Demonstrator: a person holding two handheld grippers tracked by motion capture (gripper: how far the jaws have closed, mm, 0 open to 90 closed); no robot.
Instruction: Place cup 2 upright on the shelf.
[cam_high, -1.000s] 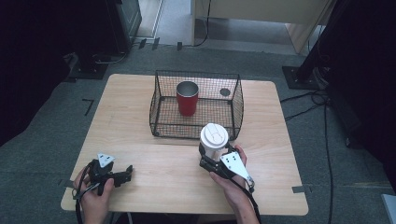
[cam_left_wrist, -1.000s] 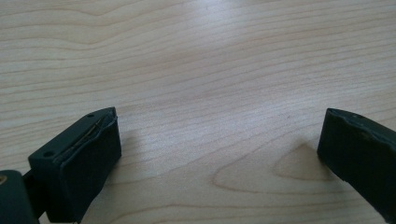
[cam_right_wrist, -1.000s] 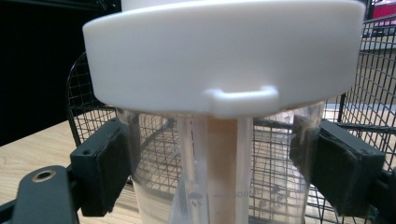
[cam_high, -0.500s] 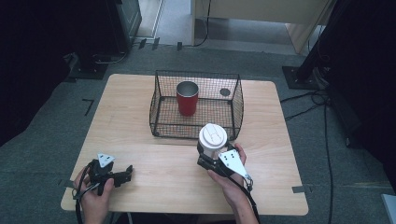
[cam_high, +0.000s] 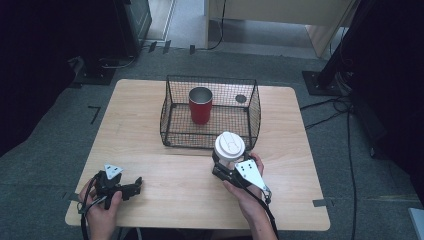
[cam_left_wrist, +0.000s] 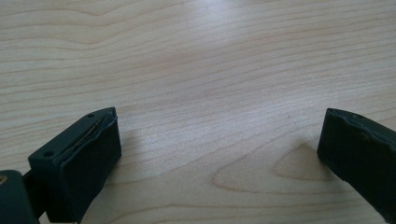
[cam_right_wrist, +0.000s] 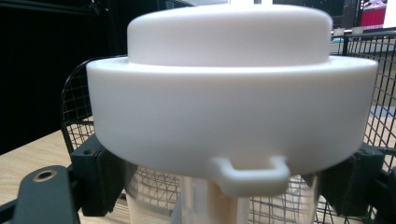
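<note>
Wire basket: a black mesh basket (cam_high: 212, 112) stands on the far half of the tabletop (cam_high: 150, 145), open at the top.
Basket contents: one red cup (cam_high: 200, 105) stands upright inside, towards the left of the middle, its mouth open. A small dark round spot shows at the basket's far right corner; what it is cannot be told.
Lidded cup: a clear cup with a white lid (cam_high: 229, 148) is upright just in front of the basket's near wall, to the right of centre. Its contents cannot be told.
Right gripper: the right gripper (cam_high: 226, 169) is in the person's right hand (cam_high: 246, 187), its jaws closed on the lidded cup just under the lid. The jaws have just been closing, with the cup between them.
Left gripper: the left gripper (cam_high: 134, 186) rests at the near left corner of the tabletop in the left hand (cam_high: 102, 210), well apart from the cup. Its jaws stand open with nothing between them.
High view: gives the layout of basket, red cup and both hands.
Right gripper view: shows the lid (cam_right_wrist: 231, 88) close up, with a small tab at its lower rim, the clear wall beneath it, a black jaw on either side, and basket mesh behind.
Left gripper view: shows bare wood grain (cam_left_wrist: 210, 70) between the two spread jaws.
</note>
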